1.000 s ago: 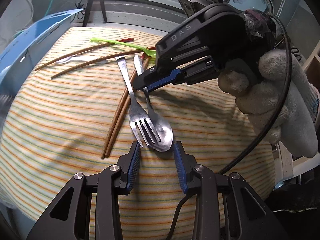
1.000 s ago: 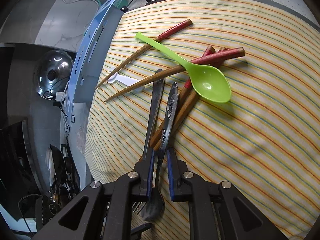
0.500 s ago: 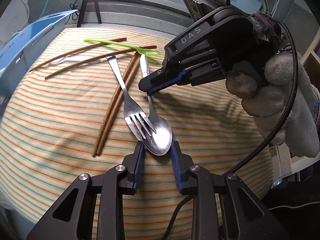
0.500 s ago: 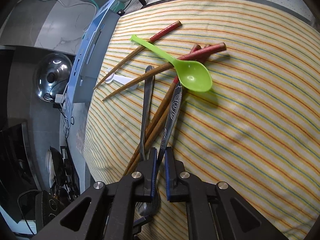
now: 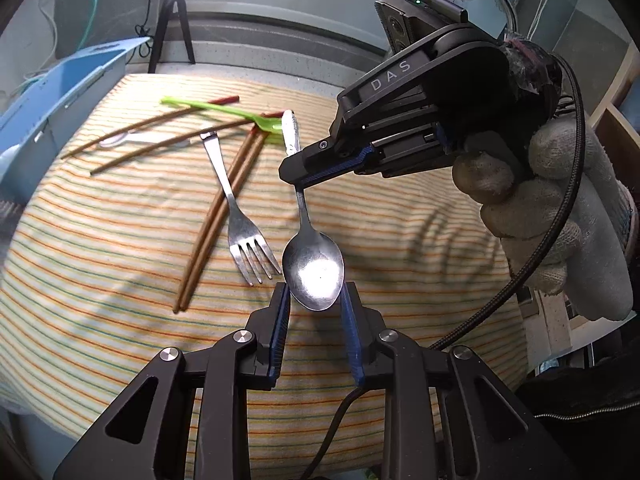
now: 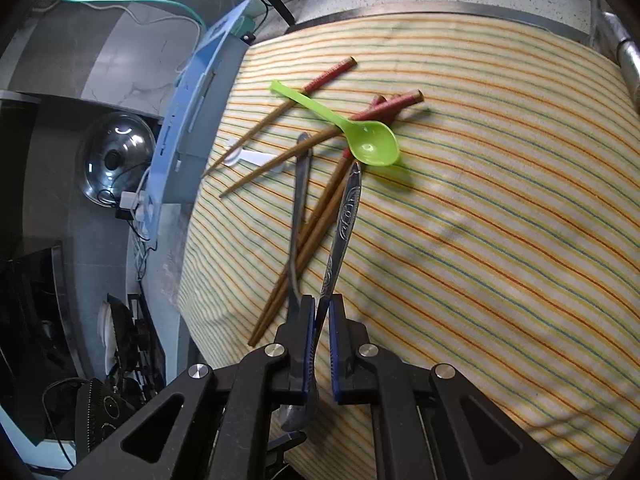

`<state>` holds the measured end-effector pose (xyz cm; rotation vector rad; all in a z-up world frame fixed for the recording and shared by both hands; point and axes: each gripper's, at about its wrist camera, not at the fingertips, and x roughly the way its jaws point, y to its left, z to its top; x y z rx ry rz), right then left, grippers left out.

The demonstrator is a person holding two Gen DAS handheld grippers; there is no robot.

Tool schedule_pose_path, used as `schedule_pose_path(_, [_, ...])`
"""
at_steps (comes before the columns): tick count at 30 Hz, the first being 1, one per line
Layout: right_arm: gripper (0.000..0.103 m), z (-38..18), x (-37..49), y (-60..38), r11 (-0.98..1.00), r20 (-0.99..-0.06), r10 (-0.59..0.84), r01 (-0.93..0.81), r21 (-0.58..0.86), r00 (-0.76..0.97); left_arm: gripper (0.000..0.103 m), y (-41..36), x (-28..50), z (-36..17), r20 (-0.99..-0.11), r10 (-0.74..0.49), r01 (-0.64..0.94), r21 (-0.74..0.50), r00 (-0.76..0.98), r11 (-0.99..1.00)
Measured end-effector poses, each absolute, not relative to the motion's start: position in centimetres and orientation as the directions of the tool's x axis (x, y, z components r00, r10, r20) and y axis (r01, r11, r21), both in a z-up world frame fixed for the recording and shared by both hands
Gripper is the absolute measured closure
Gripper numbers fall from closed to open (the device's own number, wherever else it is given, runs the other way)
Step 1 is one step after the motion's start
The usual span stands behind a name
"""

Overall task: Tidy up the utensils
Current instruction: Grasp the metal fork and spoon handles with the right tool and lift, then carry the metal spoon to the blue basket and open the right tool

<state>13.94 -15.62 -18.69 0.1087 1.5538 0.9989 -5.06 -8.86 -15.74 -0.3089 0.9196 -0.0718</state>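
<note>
Striped cloth (image 5: 120, 240): right claw (image 6: 320, 320), clamping metal spoon (image 5: 314, 268), has lifted it.

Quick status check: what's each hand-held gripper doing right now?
Left hand-held gripper: open; its pads flank the metal spoon bowl without clearly pressing it.
Right hand-held gripper: shut on the metal spoon handle.

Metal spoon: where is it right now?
In the left wrist view, the metal spoon hangs centre-frame, handle pinched by the right gripper, bowl between the left gripper fingers.
</note>
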Motion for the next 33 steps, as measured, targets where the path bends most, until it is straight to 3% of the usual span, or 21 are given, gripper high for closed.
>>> schedule_pose_path(14, [0.099, -12.5, 14.3, -7.9, 0.556, -0.704, 0.679, -0.479, 0.679, -0.209, 0.079, -0.9, -4.5, -11.2, -0.722, -0.121, -0.054, -0.214, 0.681, 0.975])
schedule_pose_path(15, [0.099, -12.3, 14.4, -7.3, 0.554, -0.701, 0.683, -0.48, 0.681, -0.206, 0.082, 0.0, -4.4, -11.0, -0.72, -0.114, -0.055, -0.207, 0.685, 0.977])
schedule_pose_path(16, [0.101, -12.0, 14.5, -6.3, 0.553, -0.697, 0.688, -0.478, 0.683, -0.202, 0.095, 0.8, -4.3, -10.9, -0.719, -0.111, -0.055, -0.203, 0.686, 0.978])
schedule_pose_path(17, [0.101, -11.8, 14.6, -5.5, 0.551, -0.694, 0.691, -0.475, 0.687, -0.203, 0.096, 1.7, -4.3, -10.7, -0.716, -0.106, -0.057, -0.2, 0.689, 0.978])
schedule_pose_path(33, [0.101, -13.0, 16.4, 8.5, 0.538, -0.653, 0.724, -0.411, 0.736, -0.222, 0.096, 14.6, -0.7, -11.5, -0.732, -0.03, -0.096, -0.129, 0.681, 0.987])
